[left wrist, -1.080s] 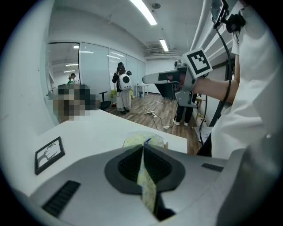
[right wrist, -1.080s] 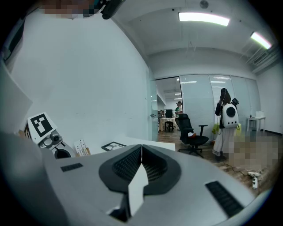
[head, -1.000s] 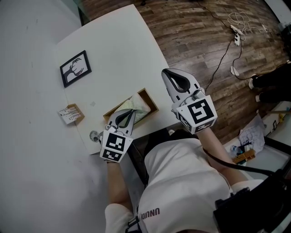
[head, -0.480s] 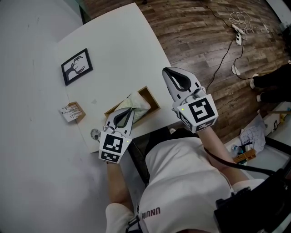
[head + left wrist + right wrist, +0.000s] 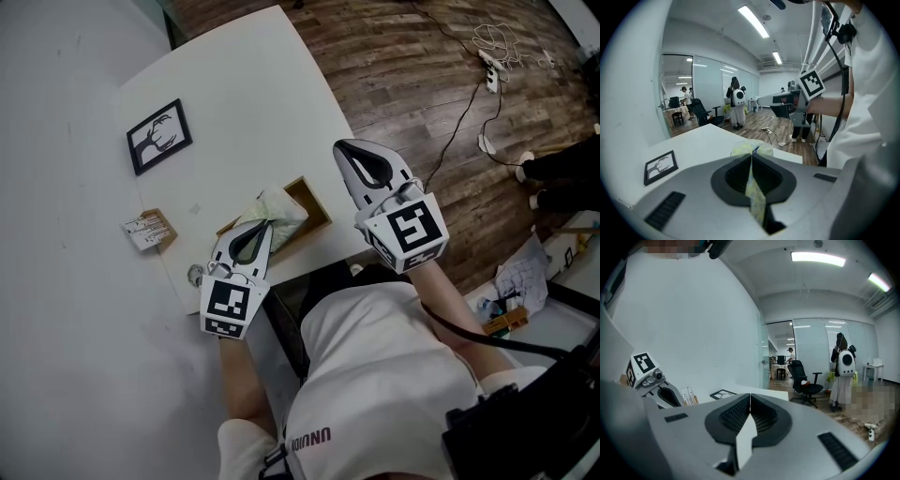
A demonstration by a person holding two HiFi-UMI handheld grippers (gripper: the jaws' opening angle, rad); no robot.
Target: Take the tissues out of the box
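A brown open-topped tissue box (image 5: 307, 206) lies at the near edge of the white table (image 5: 253, 84). A pale yellowish tissue (image 5: 278, 208) stands bunched up out of it. My left gripper (image 5: 263, 225) is shut on that tissue; in the left gripper view the patterned tissue (image 5: 757, 202) runs between the closed jaws (image 5: 751, 157). My right gripper (image 5: 345, 150) hangs in the air to the right of the box, off the table's edge, apart from everything. Its jaws (image 5: 750, 397) are shut; a white sliver shows behind the pads, and I cannot tell what it is.
A black-framed picture (image 5: 157, 138) lies on the table's far left. A small card packet (image 5: 145, 232) and a little metal object (image 5: 194, 276) sit near the left edge. Cables and a power strip (image 5: 487, 58) lie on the wooden floor at the right. People stand far off in the room.
My left gripper has drawn back and up a little with the tissue, which now stands further out of the box. The right gripper has stayed put.
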